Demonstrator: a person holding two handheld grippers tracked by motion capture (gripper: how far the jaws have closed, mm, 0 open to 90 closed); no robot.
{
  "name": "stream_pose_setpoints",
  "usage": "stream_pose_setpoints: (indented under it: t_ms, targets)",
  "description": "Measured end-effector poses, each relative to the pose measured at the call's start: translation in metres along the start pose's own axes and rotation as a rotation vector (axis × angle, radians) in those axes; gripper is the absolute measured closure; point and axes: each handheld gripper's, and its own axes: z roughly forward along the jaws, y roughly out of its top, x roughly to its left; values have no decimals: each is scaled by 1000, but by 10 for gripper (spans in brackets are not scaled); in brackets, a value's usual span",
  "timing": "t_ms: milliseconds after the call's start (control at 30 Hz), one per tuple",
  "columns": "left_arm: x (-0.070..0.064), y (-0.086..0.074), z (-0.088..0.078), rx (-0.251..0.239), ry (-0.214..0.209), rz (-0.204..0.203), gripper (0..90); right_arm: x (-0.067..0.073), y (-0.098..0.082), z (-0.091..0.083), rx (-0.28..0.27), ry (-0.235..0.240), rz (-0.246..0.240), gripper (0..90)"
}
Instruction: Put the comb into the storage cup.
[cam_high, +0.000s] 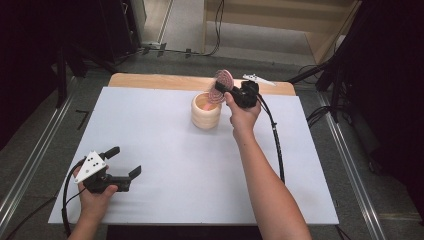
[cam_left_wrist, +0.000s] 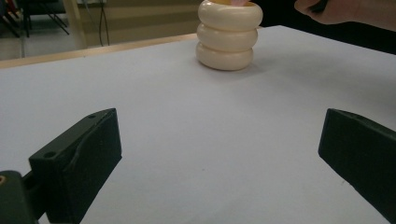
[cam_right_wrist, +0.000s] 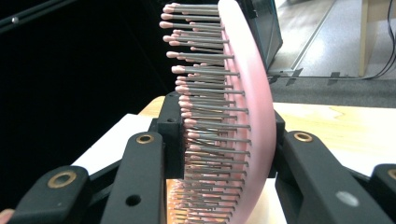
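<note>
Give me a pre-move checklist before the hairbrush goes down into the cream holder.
1. Right gripper clamped on the pink hairbrush: ok.
2. Brush over the opening of the cream ringed holder: ok in the high view.
3. Handle end already inside the holder: cannot tell.
4. Holder upright on the white table: ok.
5. Left gripper open, apart from the holder: ok.
6. Room inside the holder: cannot tell.

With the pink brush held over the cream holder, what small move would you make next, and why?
Probably lower it a little further. The right gripper is shut on the brush, whose lower end seems to be just inside the holder; whether it has reached the bottom cannot be seen. The left gripper rests open, well away.
</note>
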Motion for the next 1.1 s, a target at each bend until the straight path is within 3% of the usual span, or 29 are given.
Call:
stream_pose_setpoints:
  t_ms: [133,333,467,533,600,700,833,867,1100]
  targets:
    - [0,0,0,1,2,2,0,-5,0,-1,7,0,26,615]
    - [0,0,0,0,2,5,0,-9,-1,-4,25,-4,23,594]
    - [0,0,0,1,3,5,0,-8,-1,-5,43,-24,-15,462]
    - [0,0,0,1,2,4,0,-7,-1,-7,47,-12,-28,377]
    - [0,0,1,0,2,4,0,-4,0,-10,55,-7,-51,228]
    - [0,0,1,1,2,4,0,0,0,-13,59,-24,-86,91]
    - [0,0,1,0,1,4,0,0,0,-21,46,-56,-77,27]
    - [0,0,1,1,1,4,0,-1,-1,-24,46,-41,-76,0]
    - [-1,0,1,1,-1,7,0,-4,-6,-41,40,-56,-107,0]
